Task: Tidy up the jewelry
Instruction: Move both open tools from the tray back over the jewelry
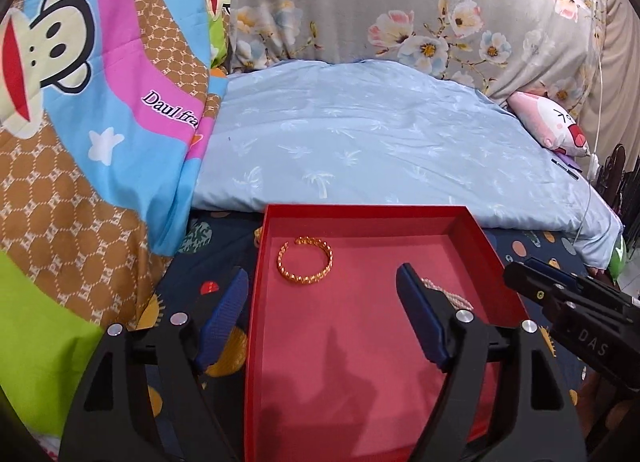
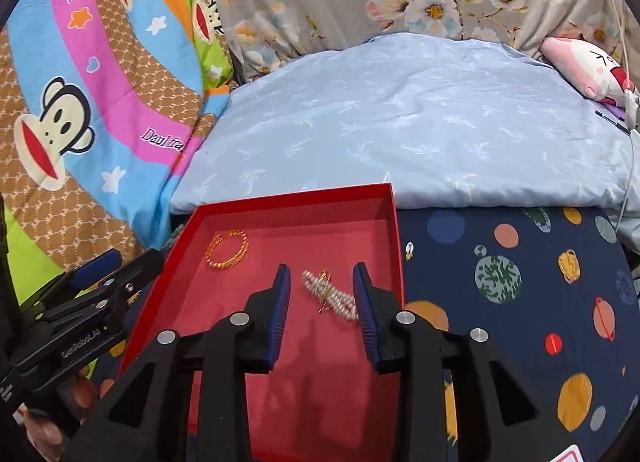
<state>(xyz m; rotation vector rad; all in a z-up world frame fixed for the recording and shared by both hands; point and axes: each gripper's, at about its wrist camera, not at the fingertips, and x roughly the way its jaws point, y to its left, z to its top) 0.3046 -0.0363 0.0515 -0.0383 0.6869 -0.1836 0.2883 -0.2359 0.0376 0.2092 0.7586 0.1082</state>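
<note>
Legible writing: the cartoon-monkey quilt (image 1: 100, 109) carries the script "Daul fra…" on its pink band in both views and "Daul frank" higher up in the right wrist view; the body of the right hand-held gripper (image 1: 520, 266), seen from the left wrist camera, reads "DAS", and the body of the left hand-held gripper (image 2: 116, 266), seen from the right wrist camera, reads "GenRoboLAI", the last letters uncertain. A shallow red cardboard box with a pink-red lining (image 1: 256, 302) rests on a navy planet-print bed sheet (image 2: 520, 302), in front of a pale blue palm-print duvet (image 1: 380, 133) and a grey floral bedcover (image 1: 400, 1); a pink plush pillow (image 1: 552, 121) lies at the far right. A gold chain-link open bangle (image 1: 305, 260) lies flat in the box's far left area, ahead of the left hand-held gripper (image 1: 324, 318), whose blue-padded fingers are spread wide and hold nothing, one finger outside the box's left wall and one above its floor. A pearl-and-gold bracelet (image 2: 330, 294) lies on the box floor near the right wall, between the parted fingertips of the right hand-held gripper (image 2: 322, 302), untouched by either pad as far as can be seen.
</note>
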